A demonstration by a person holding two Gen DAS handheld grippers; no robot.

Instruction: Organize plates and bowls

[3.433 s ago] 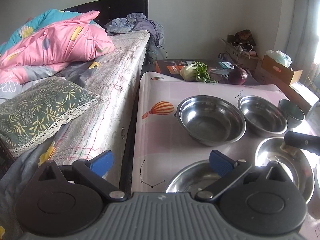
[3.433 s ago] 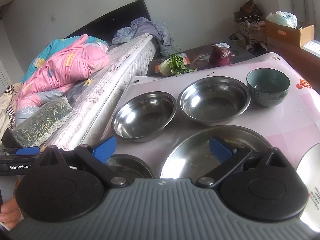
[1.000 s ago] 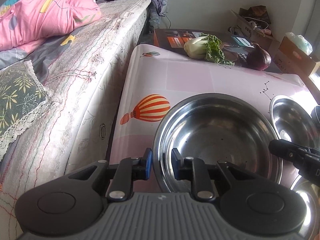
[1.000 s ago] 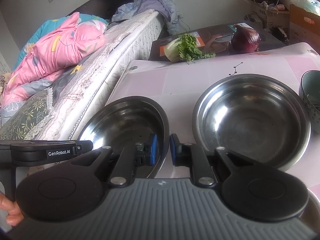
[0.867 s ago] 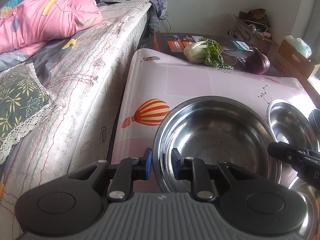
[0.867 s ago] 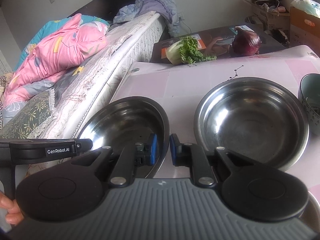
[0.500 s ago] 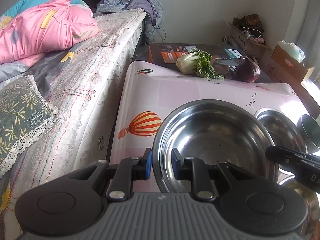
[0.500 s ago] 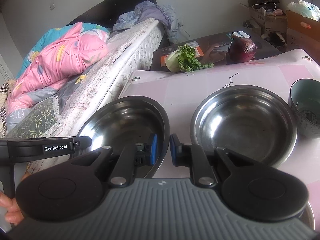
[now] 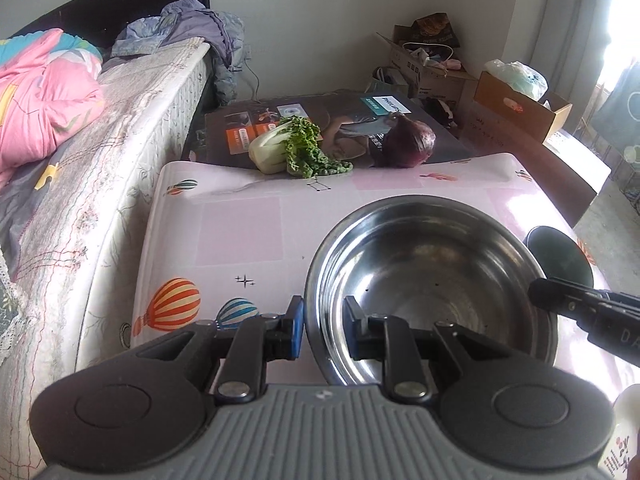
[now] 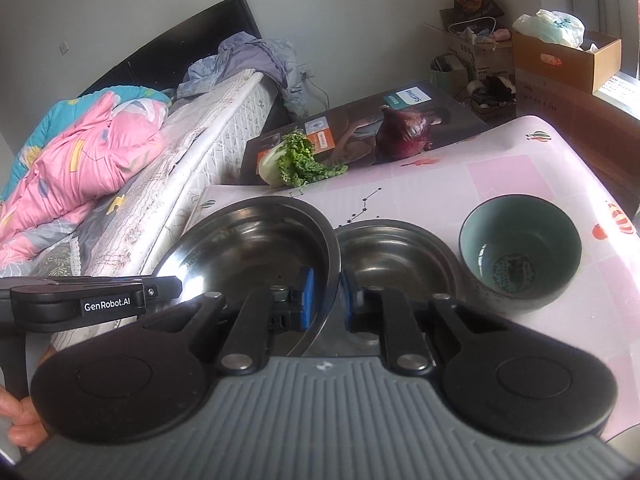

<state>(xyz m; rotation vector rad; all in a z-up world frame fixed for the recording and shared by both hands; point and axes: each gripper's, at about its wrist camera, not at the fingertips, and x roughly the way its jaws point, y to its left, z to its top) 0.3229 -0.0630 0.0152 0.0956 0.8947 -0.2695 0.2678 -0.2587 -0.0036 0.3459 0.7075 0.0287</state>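
Steel bowl [image 9: 432,280] rim clamped by both grippers

Past the far edge of my table [image 9: 240,220], with its pink cloth of balloons, a leafy cabbage [image 9: 288,150] and a red onion [image 9: 408,142] lie on a dark flat box [image 9: 320,120]. On my left I see a bed [image 9: 100,140] with a pink quilt [image 9: 36,100]. Cardboard boxes [image 10: 560,56] stand at the wall.
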